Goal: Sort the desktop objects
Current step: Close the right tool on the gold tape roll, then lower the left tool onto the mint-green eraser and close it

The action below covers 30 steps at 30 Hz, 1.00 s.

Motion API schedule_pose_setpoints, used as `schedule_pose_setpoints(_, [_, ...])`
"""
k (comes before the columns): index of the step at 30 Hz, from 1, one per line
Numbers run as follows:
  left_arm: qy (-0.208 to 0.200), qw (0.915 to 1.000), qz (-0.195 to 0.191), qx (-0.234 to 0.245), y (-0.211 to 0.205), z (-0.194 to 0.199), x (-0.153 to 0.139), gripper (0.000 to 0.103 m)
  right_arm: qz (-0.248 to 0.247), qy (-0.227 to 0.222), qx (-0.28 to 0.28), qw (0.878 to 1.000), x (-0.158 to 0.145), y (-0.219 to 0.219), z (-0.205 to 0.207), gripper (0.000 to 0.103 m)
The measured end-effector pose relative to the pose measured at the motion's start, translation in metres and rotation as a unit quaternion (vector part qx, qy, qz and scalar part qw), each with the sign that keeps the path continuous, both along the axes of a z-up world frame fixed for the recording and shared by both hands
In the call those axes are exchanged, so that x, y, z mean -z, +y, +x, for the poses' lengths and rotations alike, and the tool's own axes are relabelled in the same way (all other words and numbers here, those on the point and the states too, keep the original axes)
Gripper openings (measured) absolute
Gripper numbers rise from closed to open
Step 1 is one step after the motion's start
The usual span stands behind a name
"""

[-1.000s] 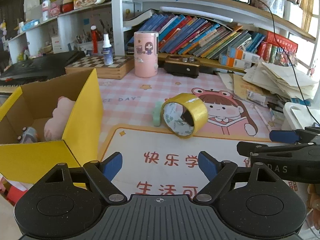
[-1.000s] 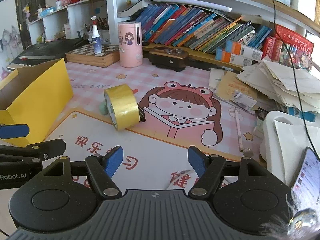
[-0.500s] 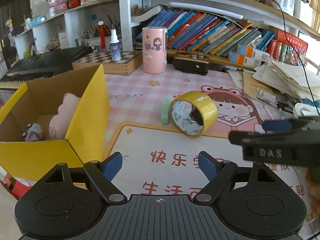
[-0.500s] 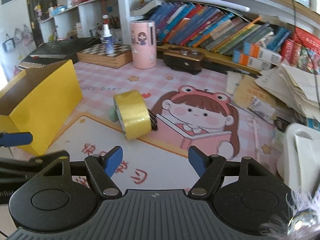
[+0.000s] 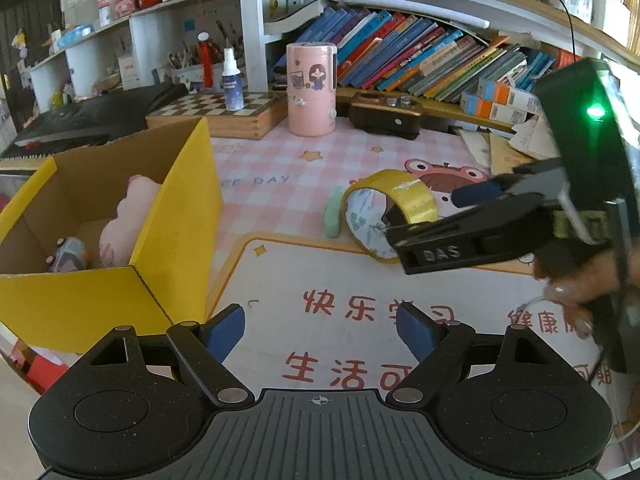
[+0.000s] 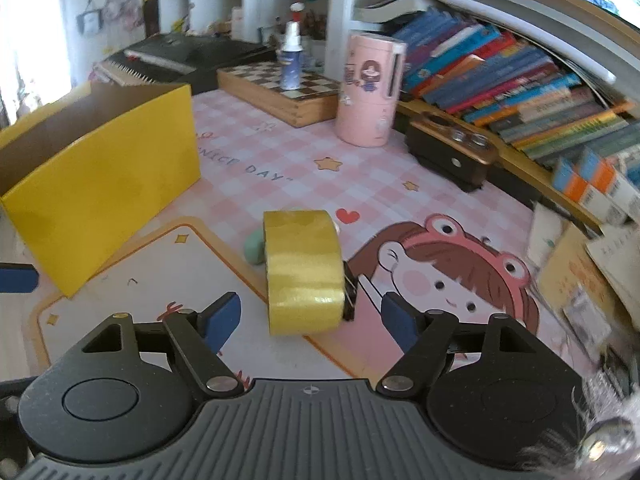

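Right wrist: opening tongs (image 6: 310, 318) near tape roll (image 6: 302, 272)

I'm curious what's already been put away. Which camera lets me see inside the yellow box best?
The left wrist view: it looks down into the yellow box, showing a pink plush toy and a small toy. The right wrist view shows only the box's outer wall, nothing inside.
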<state>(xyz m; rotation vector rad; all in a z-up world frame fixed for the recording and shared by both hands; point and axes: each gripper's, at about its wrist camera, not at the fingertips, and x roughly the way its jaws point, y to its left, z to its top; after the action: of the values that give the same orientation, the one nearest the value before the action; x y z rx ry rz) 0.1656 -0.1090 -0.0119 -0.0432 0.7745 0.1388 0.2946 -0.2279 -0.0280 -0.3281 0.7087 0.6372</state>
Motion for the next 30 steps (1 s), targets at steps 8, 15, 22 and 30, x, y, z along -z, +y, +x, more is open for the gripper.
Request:
schedule_pose_setpoints(8, [0.001,1.0000,0.002,-0.009,0.000,-0.001,-0.001,0.085,-0.025,0.001,-0.028,0.999,0.012,0.019,0.018,0.071])
schedule_pose_setpoints(15, [-0.003,1.0000,-0.003,-0.007,-0.003,0.002,-0.001,0.085,-0.013,0.026,-0.032,0.999,0.011,0.010,0.021,0.039])
schedule_pose_setpoints(22, [-0.008,0.9998,-0.017,0.006,-0.008,0.013,0.002,0.085,0.008,0.032,-0.002,0.999,-0.003,-0.023,0.006,0.039])
schedule_pose_setpoints(30, [-0.013,0.9988,-0.046,-0.006,-0.005,0.038,0.012,0.084,0.024,0.028,0.067,0.997,-0.020,-0.066,-0.015,0.039])
